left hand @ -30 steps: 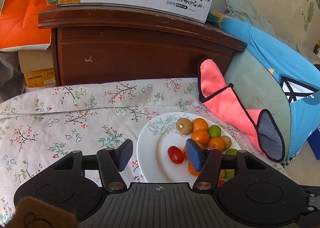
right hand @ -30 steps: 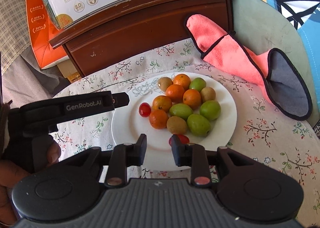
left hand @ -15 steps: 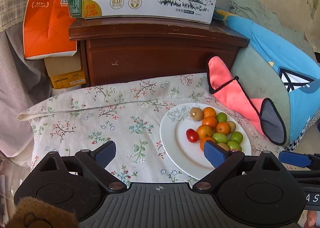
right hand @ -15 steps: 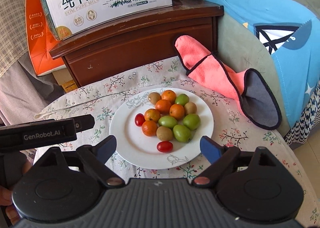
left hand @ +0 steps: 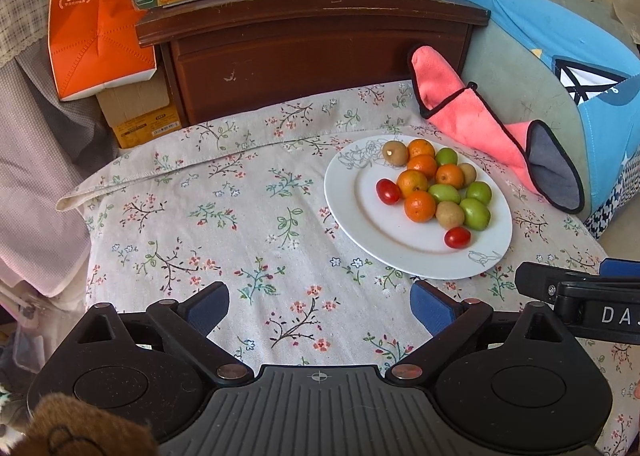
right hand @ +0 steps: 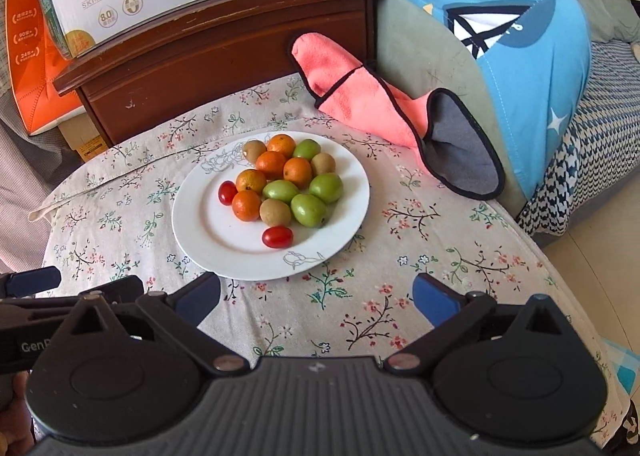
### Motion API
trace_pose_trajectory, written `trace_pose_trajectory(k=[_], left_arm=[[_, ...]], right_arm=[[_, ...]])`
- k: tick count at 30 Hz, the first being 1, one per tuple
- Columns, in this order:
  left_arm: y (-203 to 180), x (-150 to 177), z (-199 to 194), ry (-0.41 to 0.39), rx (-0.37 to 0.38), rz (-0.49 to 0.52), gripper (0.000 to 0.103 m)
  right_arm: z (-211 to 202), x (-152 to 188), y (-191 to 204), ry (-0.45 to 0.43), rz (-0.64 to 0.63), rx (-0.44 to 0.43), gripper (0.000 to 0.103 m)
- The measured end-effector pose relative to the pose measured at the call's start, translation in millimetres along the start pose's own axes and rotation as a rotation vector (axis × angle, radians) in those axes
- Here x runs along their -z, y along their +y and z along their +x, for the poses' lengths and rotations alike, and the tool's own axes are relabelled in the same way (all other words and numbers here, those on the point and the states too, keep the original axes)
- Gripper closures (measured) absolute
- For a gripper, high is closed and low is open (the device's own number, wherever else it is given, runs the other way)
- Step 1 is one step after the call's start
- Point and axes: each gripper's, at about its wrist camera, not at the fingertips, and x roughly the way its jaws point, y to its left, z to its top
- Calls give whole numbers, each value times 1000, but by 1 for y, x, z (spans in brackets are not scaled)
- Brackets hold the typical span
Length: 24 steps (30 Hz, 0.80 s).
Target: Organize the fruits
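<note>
The left gripper (left hand: 320,308) has a matte black body with a ribbed grey centre plate bearing a small crosshair mark, two round housings, copper-coloured pivot pins and blue pads (left hand: 434,310) on black fingers. The right gripper (right hand: 316,298) is built alike. Seen from the side, its black bar carries white lettering and a silver screw.

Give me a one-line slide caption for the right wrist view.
Open right claw poised above a floral cloth, facing a white plate of mixed fruits.
</note>
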Motion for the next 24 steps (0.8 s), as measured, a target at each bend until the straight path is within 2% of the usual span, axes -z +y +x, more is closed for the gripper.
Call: trace_pose_trajectory(k=[16,24], left_arm=[[1,-7,17,35,-31,-31,5],[0,-10,25,46,-44,-48,5]], right_arm=[[18,-4,-3,54,47,59,1],[27,-3,5,67,-2,101,1]])
